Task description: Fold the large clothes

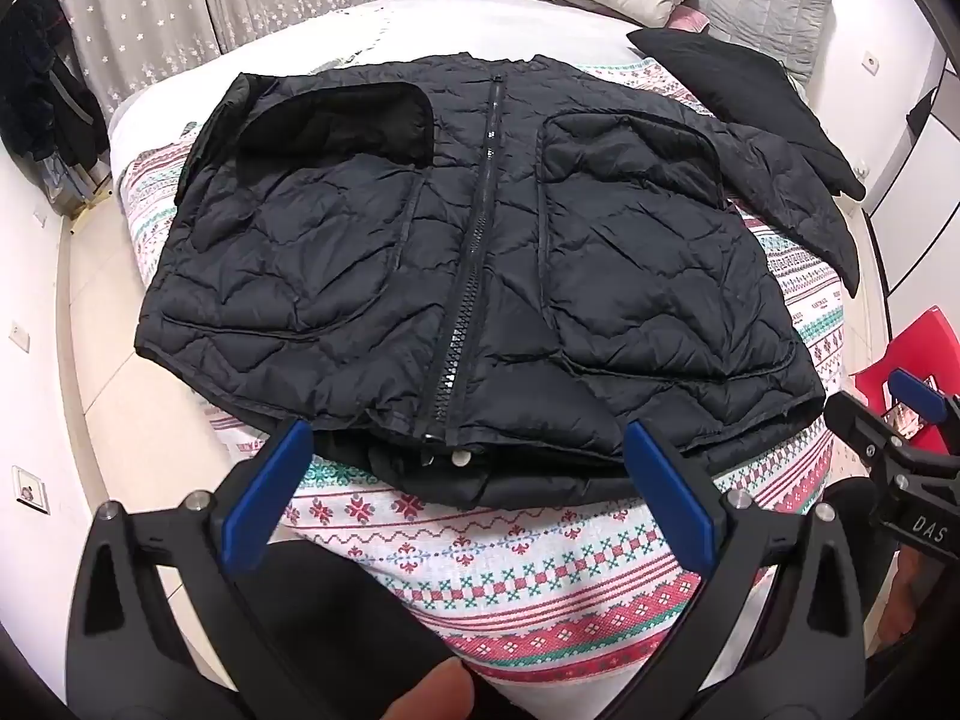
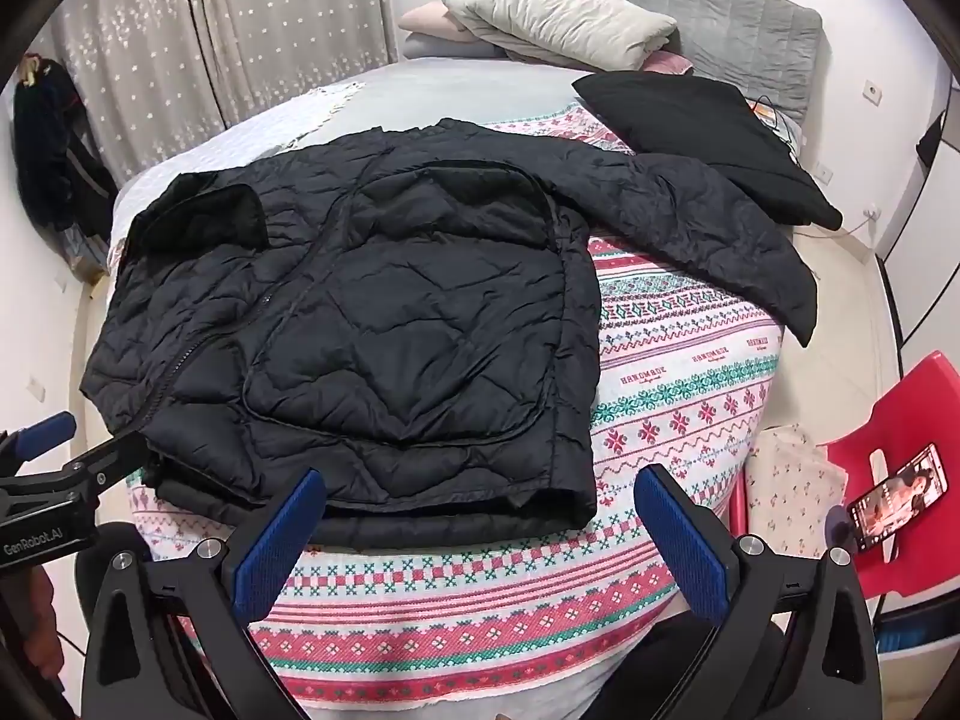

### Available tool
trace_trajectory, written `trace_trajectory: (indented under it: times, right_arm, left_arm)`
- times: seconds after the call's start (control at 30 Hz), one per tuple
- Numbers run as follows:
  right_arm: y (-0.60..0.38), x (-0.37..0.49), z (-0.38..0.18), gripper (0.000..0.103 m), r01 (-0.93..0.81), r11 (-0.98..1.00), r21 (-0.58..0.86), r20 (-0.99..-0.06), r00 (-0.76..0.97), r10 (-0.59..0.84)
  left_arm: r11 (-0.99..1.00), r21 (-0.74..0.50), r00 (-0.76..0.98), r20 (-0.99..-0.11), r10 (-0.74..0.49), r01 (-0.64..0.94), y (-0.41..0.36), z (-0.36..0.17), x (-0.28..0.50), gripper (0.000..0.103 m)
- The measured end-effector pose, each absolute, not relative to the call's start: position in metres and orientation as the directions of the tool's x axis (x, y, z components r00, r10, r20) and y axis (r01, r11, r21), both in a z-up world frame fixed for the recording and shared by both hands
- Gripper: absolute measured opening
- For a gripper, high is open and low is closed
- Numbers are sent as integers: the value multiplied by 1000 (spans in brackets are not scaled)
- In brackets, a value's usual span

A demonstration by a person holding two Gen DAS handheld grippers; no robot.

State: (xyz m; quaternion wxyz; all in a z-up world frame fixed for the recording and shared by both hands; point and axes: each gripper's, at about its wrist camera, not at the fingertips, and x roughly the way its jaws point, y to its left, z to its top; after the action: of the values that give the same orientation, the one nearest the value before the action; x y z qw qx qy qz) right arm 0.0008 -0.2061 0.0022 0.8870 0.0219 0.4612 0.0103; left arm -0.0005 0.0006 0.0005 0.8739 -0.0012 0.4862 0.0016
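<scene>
A black quilted jacket (image 1: pixel 468 252) lies front up and zipped on the patterned bedspread (image 1: pixel 540 588), hem toward me. One sleeve (image 1: pixel 798 192) stretches out to the right; the left sleeve (image 1: pixel 336 126) is folded over the chest. My left gripper (image 1: pixel 468 480) is open and empty just before the hem. My right gripper (image 2: pixel 480 516) is open and empty near the jacket's (image 2: pixel 360 312) right hem corner. Each gripper shows at the edge of the other's view, the right one (image 1: pixel 888 420) and the left one (image 2: pixel 54 456).
A second black garment (image 2: pixel 708 138) lies at the back right by the pillows (image 2: pixel 558 12). A red chair (image 2: pixel 900 420) with a phone (image 2: pixel 894 498) stands right of the bed. Curtains (image 2: pixel 210 30) and hanging dark clothes (image 2: pixel 48 138) are at the left.
</scene>
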Motion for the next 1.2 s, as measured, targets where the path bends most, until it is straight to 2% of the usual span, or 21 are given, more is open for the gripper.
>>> trace_trajectory:
  times: [1.07, 1.2]
  right_arm:
    - [-202, 12, 1, 103, -35, 999, 36, -821, 568, 49]
    - [-202, 17, -1, 103, -45, 999, 23, -824, 566, 44]
  left_arm:
    - [1000, -17, 516, -857, -13, -4, 10, 3, 5, 103]
    - [999, 4, 524, -851, 22, -36, 19, 4, 8, 103]
